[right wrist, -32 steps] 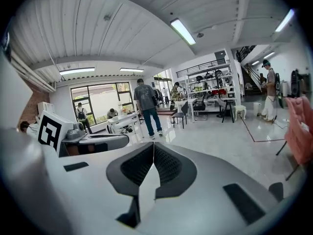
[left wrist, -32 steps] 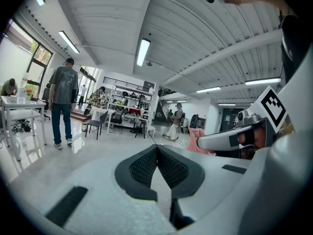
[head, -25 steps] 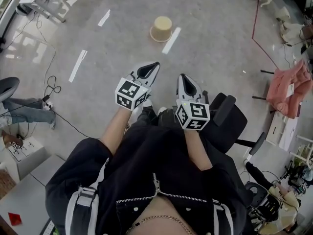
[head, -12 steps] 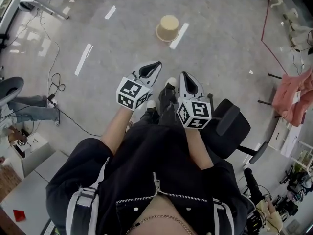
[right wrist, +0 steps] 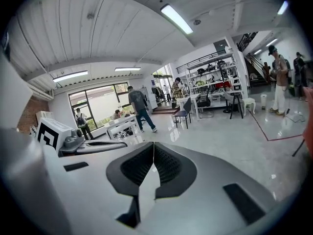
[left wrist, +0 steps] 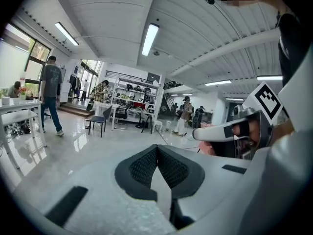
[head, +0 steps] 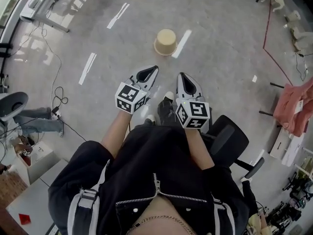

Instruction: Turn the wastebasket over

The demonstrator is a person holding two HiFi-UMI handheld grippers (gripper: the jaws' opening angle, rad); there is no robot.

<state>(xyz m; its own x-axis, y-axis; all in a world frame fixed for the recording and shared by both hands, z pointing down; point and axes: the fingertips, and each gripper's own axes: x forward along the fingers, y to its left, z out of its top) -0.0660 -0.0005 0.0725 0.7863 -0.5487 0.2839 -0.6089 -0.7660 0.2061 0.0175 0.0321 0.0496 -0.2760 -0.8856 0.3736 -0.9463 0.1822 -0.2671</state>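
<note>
A tan wastebasket (head: 166,41) stands bottom-up on the grey floor, ahead of me in the head view, its wider rim on the ground. My left gripper (head: 154,70) is held in front of my body, shut and empty, well short of the basket. Beside it my right gripper (head: 181,76) is also shut with nothing in it. In the left gripper view the left gripper (left wrist: 157,147) has its tips meeting; the right gripper (right wrist: 153,144) likewise in its own view. The basket shows in neither gripper view.
White tape strips (head: 182,43) lie on the floor beside the basket. A black office chair (head: 227,136) stands close behind me on the right. Cables (head: 58,94) trail at the left, a red line (head: 266,28) and pink cloth (head: 293,104) at the right. People (right wrist: 139,105) stand far off.
I have walked forward with both grippers carried along, still shut. The wastebasket now sits lower in the head view, closer to the grippers, and the chair has dropped back.
</note>
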